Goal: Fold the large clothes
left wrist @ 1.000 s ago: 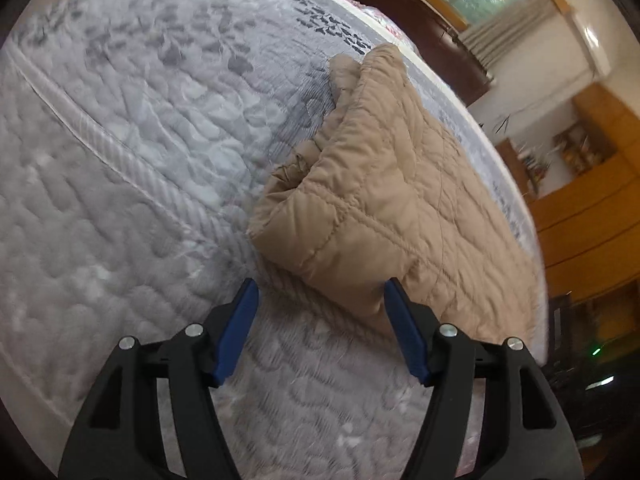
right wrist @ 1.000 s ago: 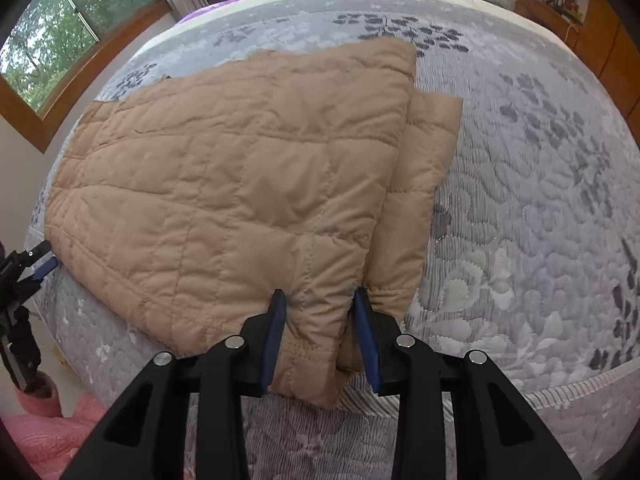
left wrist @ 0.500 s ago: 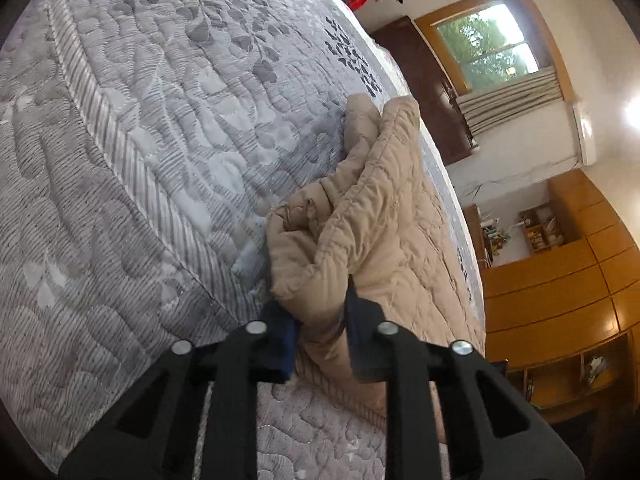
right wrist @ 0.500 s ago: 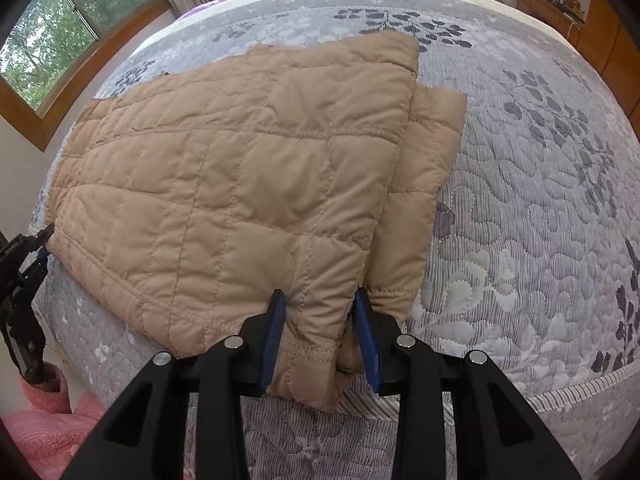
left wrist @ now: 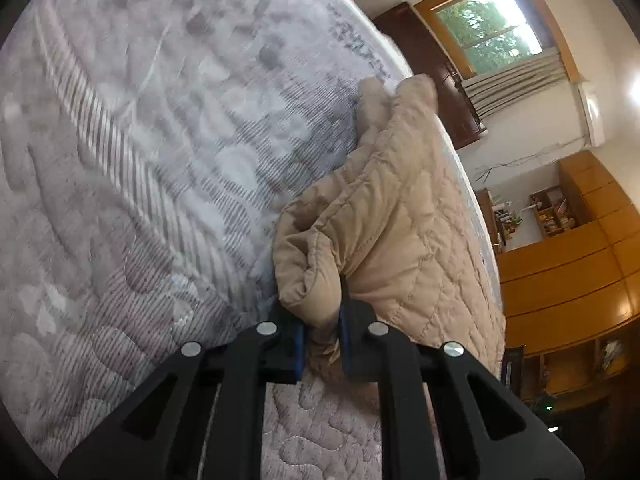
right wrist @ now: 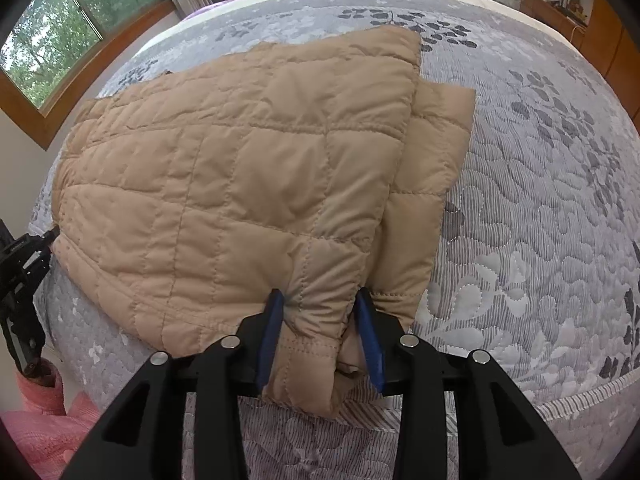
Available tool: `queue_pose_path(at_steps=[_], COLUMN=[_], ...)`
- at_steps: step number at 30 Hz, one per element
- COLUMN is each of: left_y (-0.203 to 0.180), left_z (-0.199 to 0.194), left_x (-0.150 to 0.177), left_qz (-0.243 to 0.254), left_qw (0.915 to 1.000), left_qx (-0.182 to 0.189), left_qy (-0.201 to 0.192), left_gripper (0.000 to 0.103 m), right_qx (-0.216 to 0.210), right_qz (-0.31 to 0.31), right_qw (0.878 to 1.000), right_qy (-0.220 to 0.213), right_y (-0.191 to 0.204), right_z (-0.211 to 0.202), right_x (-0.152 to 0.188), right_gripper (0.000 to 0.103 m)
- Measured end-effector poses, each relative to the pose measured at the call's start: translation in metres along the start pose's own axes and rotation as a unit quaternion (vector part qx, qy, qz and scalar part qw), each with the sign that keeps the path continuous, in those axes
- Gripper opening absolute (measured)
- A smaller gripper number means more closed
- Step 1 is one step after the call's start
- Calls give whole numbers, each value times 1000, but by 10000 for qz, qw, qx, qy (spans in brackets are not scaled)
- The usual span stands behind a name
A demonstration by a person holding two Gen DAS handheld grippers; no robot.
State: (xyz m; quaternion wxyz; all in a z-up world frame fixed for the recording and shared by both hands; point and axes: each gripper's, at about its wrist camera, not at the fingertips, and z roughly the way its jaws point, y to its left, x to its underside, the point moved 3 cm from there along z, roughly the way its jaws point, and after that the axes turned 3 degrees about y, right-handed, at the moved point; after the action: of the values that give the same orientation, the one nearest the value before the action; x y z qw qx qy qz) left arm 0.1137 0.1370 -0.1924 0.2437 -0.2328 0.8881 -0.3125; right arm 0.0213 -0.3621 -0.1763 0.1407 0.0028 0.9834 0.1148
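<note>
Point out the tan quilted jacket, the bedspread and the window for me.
tan quilted jacket (right wrist: 248, 184): right wrist view, middle of its top panel.
bedspread (right wrist: 540, 220): right wrist view, bare patterned area right of the jacket.
window (left wrist: 492, 28): left wrist view, the glass pane.

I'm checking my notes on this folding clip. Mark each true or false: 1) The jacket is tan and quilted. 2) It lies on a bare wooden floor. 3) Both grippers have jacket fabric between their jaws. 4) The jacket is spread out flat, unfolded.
1) True: the jacket is tan and quilted.
2) False: it lies on a grey floral bedspread.
3) True: the left gripper pinches a bunched corner; the right gripper, jaws opening, has the near edge between them.
4) False: it is folded over, with a lower layer showing.
</note>
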Motion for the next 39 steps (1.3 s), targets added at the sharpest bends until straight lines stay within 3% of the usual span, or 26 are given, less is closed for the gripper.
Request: queue_pose_path(at_steps=[4, 8, 12, 16, 27, 39], left_y=[-36, -84, -138, -182, -248, -241], left_z=[-26, -50, -61, -62, -6, 80], left_x=[-3, 4, 19, 41, 119, 167], left_qz=[668, 1495, 2412, 3197, 4557, 4800], left_qw=[9964, 9848, 9647, 9416, 8847, 8621], left_qx=[-92, -9, 153, 440, 978, 874], left_qy=[-507, -884, -1049, -966, 48, 1369], left_gripper=[8, 8, 8, 8, 8, 9], right_qx=[-24, -127, -175, -203, -245, -217], right_qz=[39, 132, 179, 219, 224, 191], right_qw=[10000, 9998, 9997, 9995, 9993, 9994], right_qy=[22, 53, 81, 111, 170, 171], right_y=[-1, -5, -8, -8, -9, -7], right_z=[-2, -4, -5, -6, -4, -3], right_x=[0, 0, 0, 0, -3, -4], right_gripper=[37, 37, 37, 37, 37, 37])
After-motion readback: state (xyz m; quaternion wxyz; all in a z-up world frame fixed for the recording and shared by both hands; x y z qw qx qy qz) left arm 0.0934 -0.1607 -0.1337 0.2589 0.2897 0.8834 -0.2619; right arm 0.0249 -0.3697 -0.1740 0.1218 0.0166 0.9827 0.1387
